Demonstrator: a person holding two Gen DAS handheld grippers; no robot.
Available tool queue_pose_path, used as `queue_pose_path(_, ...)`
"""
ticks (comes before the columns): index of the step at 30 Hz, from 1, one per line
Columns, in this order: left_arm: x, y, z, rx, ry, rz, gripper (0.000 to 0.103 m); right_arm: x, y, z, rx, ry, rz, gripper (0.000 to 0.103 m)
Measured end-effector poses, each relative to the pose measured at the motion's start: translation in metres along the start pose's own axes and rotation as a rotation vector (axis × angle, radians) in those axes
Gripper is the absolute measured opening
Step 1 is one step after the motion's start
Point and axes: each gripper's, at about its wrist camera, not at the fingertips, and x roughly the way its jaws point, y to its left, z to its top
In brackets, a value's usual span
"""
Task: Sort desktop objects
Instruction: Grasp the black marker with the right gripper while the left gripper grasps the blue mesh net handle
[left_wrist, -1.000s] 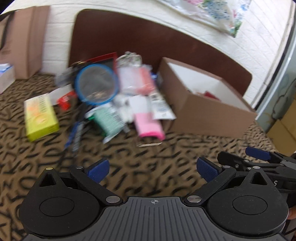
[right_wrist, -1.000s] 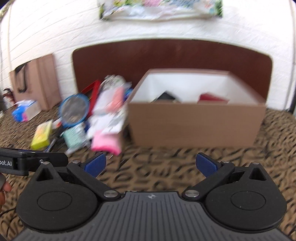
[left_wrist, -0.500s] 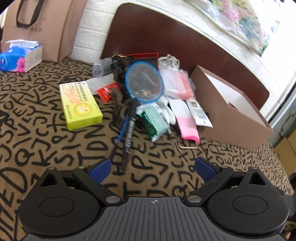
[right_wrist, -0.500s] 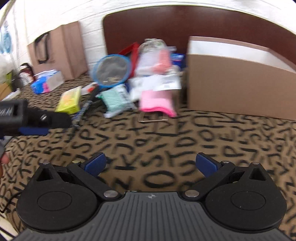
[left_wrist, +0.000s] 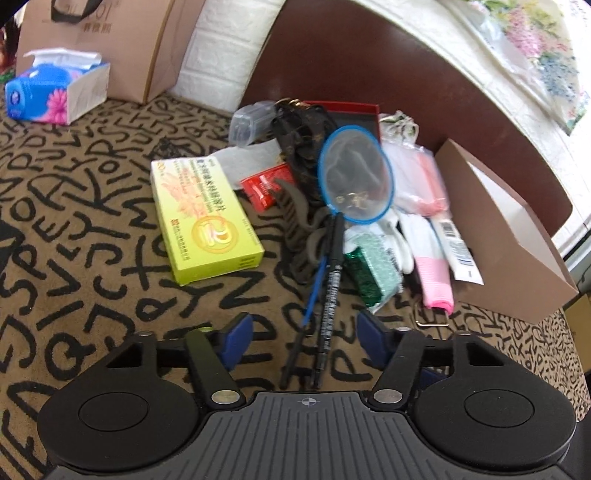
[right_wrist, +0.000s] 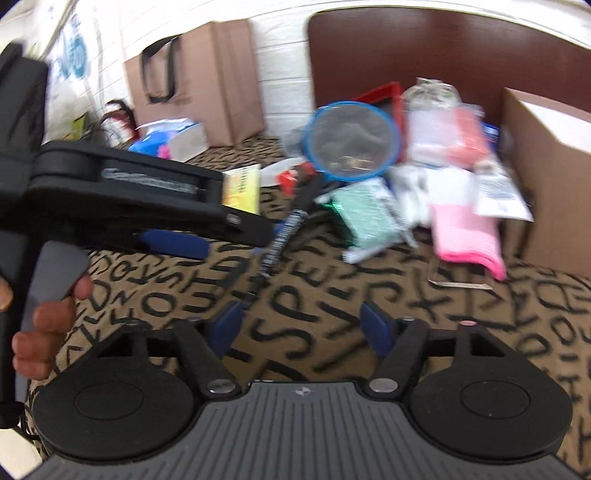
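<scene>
A pile of desk objects lies on the letter-patterned cloth: a yellow-green box (left_wrist: 205, 218), a blue-rimmed round mesh case (left_wrist: 354, 173), a black pen (left_wrist: 330, 291) beside a blue pen (left_wrist: 314, 295), a green packet (left_wrist: 373, 269), a pink cloth (left_wrist: 436, 280) and a red packet (left_wrist: 264, 186). My left gripper (left_wrist: 304, 338) is open, with the near ends of the two pens between its fingers. It shows in the right wrist view (right_wrist: 177, 240) at the left. My right gripper (right_wrist: 301, 326) is open and empty, short of the black pen (right_wrist: 284, 236).
An open brown cardboard box (left_wrist: 517, 236) stands right of the pile. A tissue box (left_wrist: 55, 90) and a brown paper bag (left_wrist: 103, 40) stand at the back left. A dark brown board (left_wrist: 369, 70) leans on the white brick wall behind. A metal clip (right_wrist: 461, 284) lies near the pink cloth.
Both grippers have swung left and moved closer to the pile. The left gripper has come down over the pens, and both grippers' fingers stand closer together than before.
</scene>
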Motion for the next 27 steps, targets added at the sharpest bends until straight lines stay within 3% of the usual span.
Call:
queue_pose_path(3,0.002,0.007,0.002,-0.005,-0.004,0.005,0.071,0.01,0.012,0.005,-0.026,0.006,0.03,0.049)
queue_pose_path(10,0.017,0.013,0.007,-0.003,0.047,-0.029,0.063,0.029,0.023,0.013,-0.037,0.018,0.034,0.043)
queue_pose_path(13,0.025,0.01,0.008,0.007,0.069,-0.051,0.059,0.036,0.021,0.012,-0.021,0.046,0.022,0.02)
queue_pose_path(15,0.028,0.009,0.008,0.008,0.077,-0.063,0.051,0.036,0.018,0.012,-0.014,0.047,0.034,0.017)
queue_pose_path(16,0.029,0.008,0.008,0.008,0.081,-0.067,0.038,0.034,0.015,0.012,-0.003,0.05,0.036,0.016)
queue_pose_path(17,0.029,0.006,0.007,0.008,0.085,-0.073,0.033,0.034,0.013,0.012,0.002,0.053,0.033,0.014)
queue_pose_path(19,0.029,0.003,0.006,0.009,0.089,-0.081,0.03,0.033,0.009,0.012,0.012,0.059,0.025,0.011)
queue_pose_path(21,0.029,0.001,0.004,0.011,0.091,-0.088,0.034,0.03,0.005,0.012,0.021,0.065,0.024,0.009)
queue_pose_path(23,0.031,0.001,0.003,0.002,0.093,-0.093,0.054,0.024,0.0,0.01,0.021,0.069,0.011,0.01)
queue_pose_path(27,0.034,-0.002,0.004,0.004,0.089,-0.064,0.052,0.01,-0.015,0.002,0.038,0.063,-0.064,0.009)
